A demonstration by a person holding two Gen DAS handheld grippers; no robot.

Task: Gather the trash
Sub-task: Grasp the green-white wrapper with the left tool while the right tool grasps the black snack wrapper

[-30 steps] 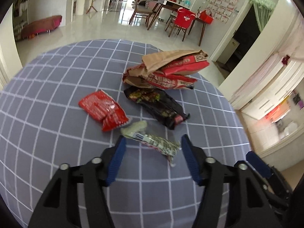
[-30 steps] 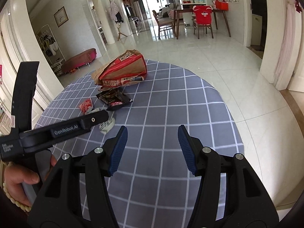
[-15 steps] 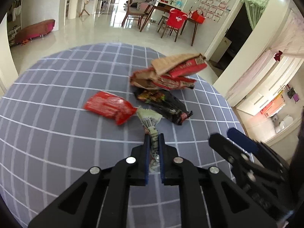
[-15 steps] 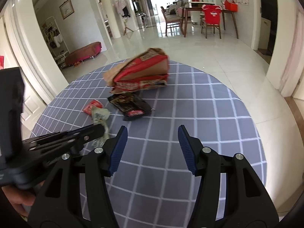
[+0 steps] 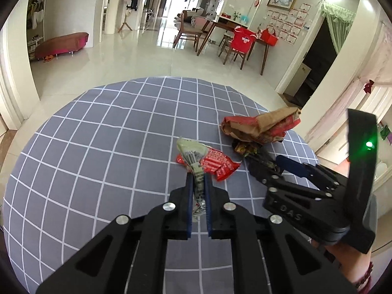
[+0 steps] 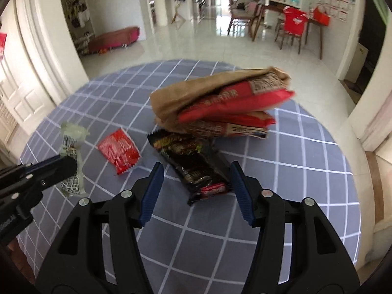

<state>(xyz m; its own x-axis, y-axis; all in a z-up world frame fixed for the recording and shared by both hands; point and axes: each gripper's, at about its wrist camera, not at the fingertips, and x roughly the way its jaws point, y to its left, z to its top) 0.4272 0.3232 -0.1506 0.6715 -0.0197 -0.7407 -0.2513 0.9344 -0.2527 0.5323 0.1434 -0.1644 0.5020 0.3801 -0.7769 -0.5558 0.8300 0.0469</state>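
Observation:
My left gripper (image 5: pixel 196 177) is shut on a pale green wrapper (image 5: pixel 192 154), which hangs lifted above the checked tablecloth (image 5: pixel 98 147). A small red wrapper (image 5: pixel 218 165) lies flat just behind it. In the right wrist view my right gripper (image 6: pixel 196 169) straddles the near end of a black snack wrapper (image 6: pixel 193 161). Its jaws are closing and the pads stand clear of the wrapper's sides. A large brown and red bag (image 6: pixel 220 103) lies crumpled behind the black wrapper. The left gripper (image 6: pixel 66 166) with the green wrapper (image 6: pixel 71 137) shows at the left there.
The round table's edge (image 6: pixel 343 152) drops to a glossy tiled floor on the right and far side. A hand with a bead bracelet (image 5: pixel 352 264) holds the right gripper. A dining table and chairs (image 5: pixel 235 41) stand far back.
The left gripper shut on the green wrapper and lifted it off the cloth. The right gripper swung in over the black wrapper, and its jaws narrowed.

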